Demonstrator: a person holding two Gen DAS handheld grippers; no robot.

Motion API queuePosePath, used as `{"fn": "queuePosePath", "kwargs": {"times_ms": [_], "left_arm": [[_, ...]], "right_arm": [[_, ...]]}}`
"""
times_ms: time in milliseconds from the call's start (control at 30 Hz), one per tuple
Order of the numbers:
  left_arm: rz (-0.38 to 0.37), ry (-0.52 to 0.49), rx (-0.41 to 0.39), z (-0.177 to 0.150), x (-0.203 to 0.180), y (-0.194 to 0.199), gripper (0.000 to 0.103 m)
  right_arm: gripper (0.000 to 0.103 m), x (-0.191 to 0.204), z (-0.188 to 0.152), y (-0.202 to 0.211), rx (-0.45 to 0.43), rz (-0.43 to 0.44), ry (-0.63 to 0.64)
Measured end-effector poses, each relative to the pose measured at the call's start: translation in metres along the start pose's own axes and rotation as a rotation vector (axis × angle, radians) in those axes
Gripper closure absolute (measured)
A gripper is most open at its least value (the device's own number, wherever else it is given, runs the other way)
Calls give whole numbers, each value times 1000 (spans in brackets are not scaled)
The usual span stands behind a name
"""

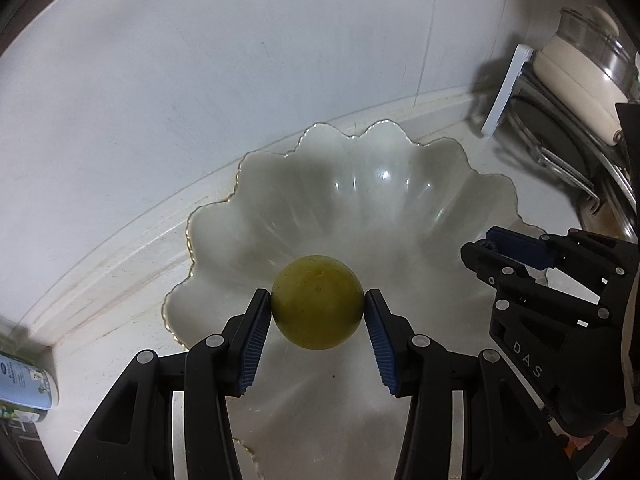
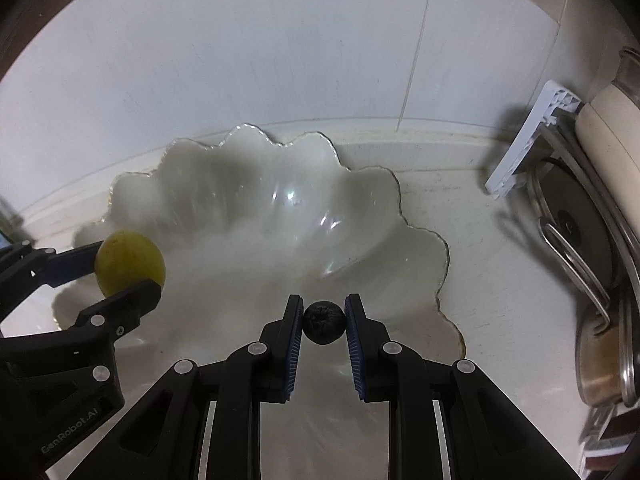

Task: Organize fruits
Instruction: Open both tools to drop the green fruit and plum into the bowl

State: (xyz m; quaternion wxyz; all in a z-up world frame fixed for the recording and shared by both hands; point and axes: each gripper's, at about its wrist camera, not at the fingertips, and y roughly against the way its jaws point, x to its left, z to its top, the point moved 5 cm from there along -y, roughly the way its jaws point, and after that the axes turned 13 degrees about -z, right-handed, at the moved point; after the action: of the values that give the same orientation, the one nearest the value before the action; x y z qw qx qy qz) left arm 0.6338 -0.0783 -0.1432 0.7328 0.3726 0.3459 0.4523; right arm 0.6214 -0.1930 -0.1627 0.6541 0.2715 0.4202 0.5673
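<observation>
2 tools (image 1: 318, 307) (image 2: 323, 322) gripping fruits (image 1: 318, 302) (image 2: 323, 322).

A round yellow-green fruit (image 1: 318, 302), smooth and faintly speckled, is pinched at its sides between blue pads over the near part of a white scalloped bowl (image 1: 400, 200). A small dark blueberry (image 2: 323, 322), its puckered crown facing up, is likewise pinched above the bowl's near rim, to the fruit's right. The bowl sits upright and empty on the worktop.
</observation>
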Motion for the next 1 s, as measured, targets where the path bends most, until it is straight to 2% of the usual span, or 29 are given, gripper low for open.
{"fn": "queuePosePath", "kwargs": {"times_ms": [133,167,200,267,300,433,667,900,1000], "left_arm": [[-4,4,24,-1,1,-5,55],[0,3,28,-2,1,-6,55],[4,4,29,-2,1,-6,55],[26,-4,8,-2,1,-1,51],[39,-10,-4,0,0,3,46],[70,-31,-52,0,-2,25,41],[94,-36,-154,-8,-7,72,31],[112,-56,-248,-26,-16,120,27],[118,-58,-284,-33,-19,137,27]], "right_arm": [[79,-3,0,-3,6,-17,17],[76,-4,-1,-3,14,-23,20],[66,-4,-1,-3,16,-24,22],[56,-7,-2,0,6,-39,26],[54,-7,-2,2,2,-45,28],[54,-14,-6,11,-1,-46,-1],[54,-22,-16,56,-81,-43,-14],[54,-29,-30,105,-177,-31,-47],[54,-27,-38,129,-220,-65,-49]]}}
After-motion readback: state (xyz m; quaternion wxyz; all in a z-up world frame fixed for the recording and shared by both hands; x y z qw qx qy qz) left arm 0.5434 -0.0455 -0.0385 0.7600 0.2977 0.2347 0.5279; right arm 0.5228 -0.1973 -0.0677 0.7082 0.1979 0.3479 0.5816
